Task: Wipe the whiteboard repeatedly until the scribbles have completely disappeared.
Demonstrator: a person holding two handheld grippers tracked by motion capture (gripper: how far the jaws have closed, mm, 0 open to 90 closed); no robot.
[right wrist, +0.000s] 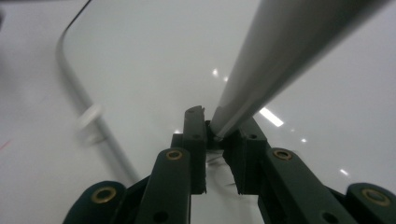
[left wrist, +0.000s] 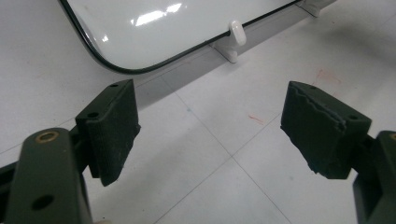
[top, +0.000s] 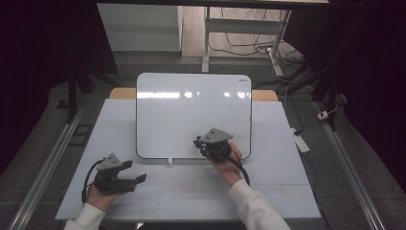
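A white dry-erase board (top: 191,115) with a thin black rim leans propped up at the middle of the white table (top: 119,196). My right gripper (top: 201,143) is over the board's lower right part. In the right gripper view its jaws (right wrist: 217,128) are shut on the end of a smooth grey marker-like stick (right wrist: 289,51), just above the board (right wrist: 154,56). My left gripper (top: 135,171) lies low at the front left of the table. It (left wrist: 210,126) is open, with bare tabletop between its pads, short of the board's rounded corner (left wrist: 154,28).
A small white clip (top: 169,161) (left wrist: 236,32) holds the board's lower edge. Faint red marks (left wrist: 327,77) stain the tabletop. Behind the table stand a desk frame (top: 207,33) and floor cables; a power strip (top: 301,143) lies to the right.
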